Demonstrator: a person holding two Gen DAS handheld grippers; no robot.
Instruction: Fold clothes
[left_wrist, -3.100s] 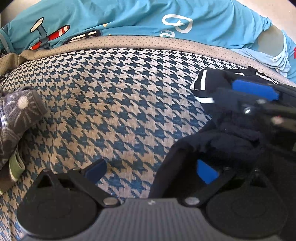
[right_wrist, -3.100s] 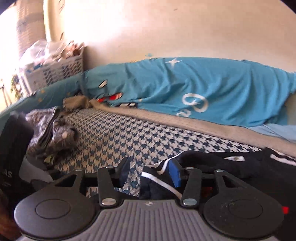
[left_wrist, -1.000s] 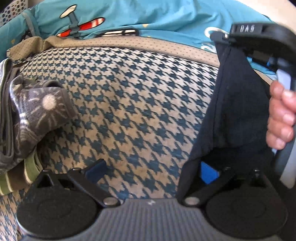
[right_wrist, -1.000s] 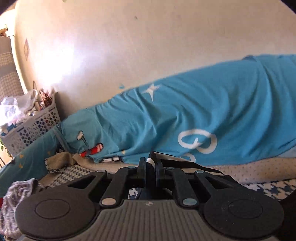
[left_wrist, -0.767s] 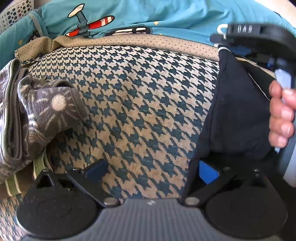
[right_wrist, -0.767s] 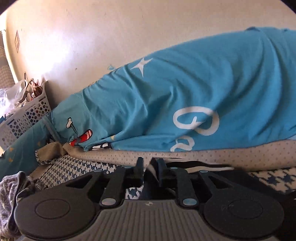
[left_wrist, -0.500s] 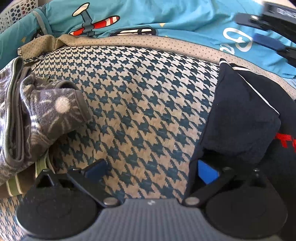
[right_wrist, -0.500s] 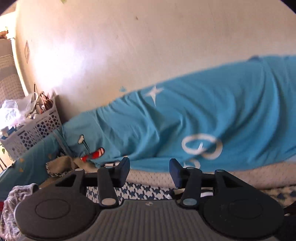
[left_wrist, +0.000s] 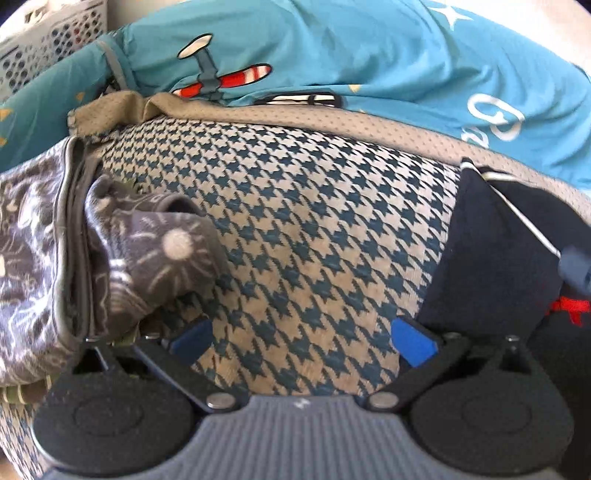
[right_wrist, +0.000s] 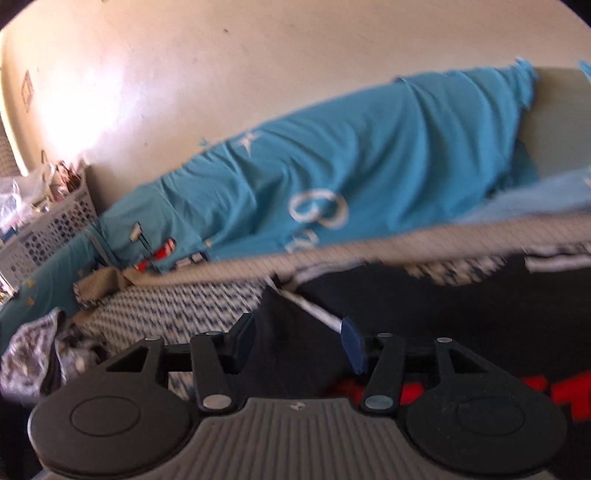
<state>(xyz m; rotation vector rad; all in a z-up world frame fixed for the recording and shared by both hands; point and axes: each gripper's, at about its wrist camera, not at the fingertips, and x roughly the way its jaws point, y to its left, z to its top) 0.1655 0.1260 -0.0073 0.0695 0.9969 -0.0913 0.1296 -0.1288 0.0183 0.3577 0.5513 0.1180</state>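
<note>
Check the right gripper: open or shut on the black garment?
Open. The right gripper has its blue pads apart above the black garment, pinching no cloth.

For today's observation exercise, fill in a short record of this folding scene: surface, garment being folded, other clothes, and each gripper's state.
Surface: blue-and-cream houndstooth cover
Garment: black top with white stripe and red print, lying to the right
Other clothes: grey patterned pile, to the left
Left gripper: open, empty
Right gripper: open, above the black top
</note>
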